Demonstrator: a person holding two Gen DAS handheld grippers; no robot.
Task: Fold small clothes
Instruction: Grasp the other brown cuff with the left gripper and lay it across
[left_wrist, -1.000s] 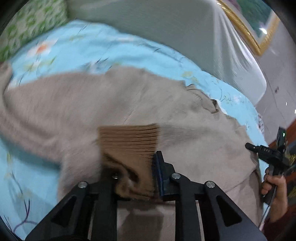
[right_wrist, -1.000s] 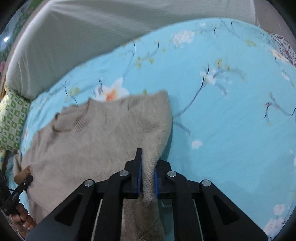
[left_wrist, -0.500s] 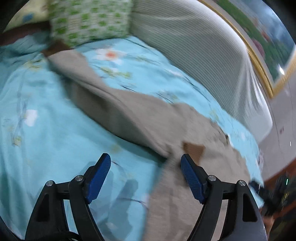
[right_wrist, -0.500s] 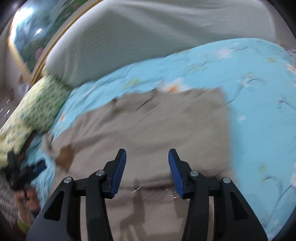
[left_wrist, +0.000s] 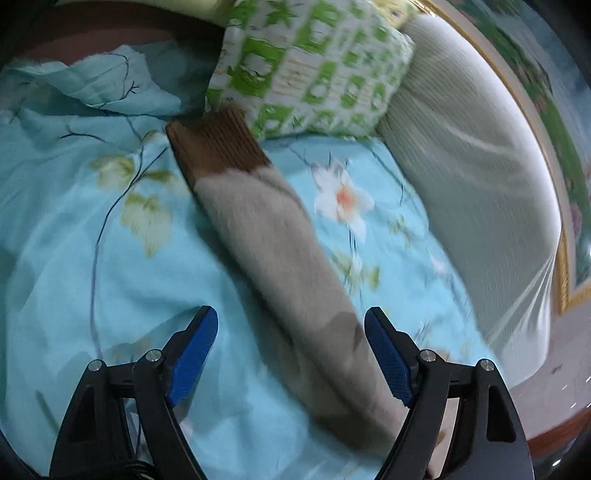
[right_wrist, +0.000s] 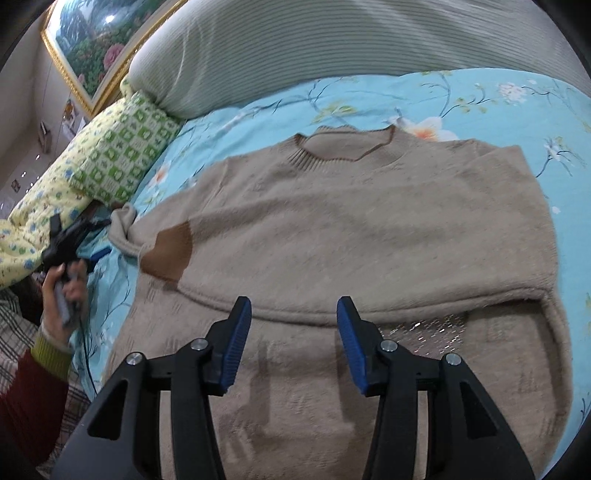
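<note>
A beige knit sweater (right_wrist: 351, 229) with brown cuffs and collar trim lies flat on the blue floral bedsheet (right_wrist: 480, 99). One sleeve is folded across its body, its brown cuff (right_wrist: 168, 254) at the left. My right gripper (right_wrist: 293, 343) is open and empty above the folded sleeve's edge. In the left wrist view the other sleeve (left_wrist: 280, 266) lies stretched out on the sheet, its brown cuff (left_wrist: 218, 144) against a pillow. My left gripper (left_wrist: 290, 354) is open and empty over that sleeve's near part. The left gripper also shows in the right wrist view (right_wrist: 70, 240), held in a hand.
A green-and-white patterned pillow (left_wrist: 314, 66) lies at the head of the bed, also in the right wrist view (right_wrist: 122, 151). A grey ribbed headboard (right_wrist: 332, 48) runs behind. A gold-framed painting (right_wrist: 96, 48) hangs on the wall. Rumpled sheet (left_wrist: 96, 85) lies far left.
Both grippers were shut on sweater sleeves a second ago; they have let go and opened. The left gripper has swung left to the outstretched sleeve. The right has pulled back over the body.
</note>
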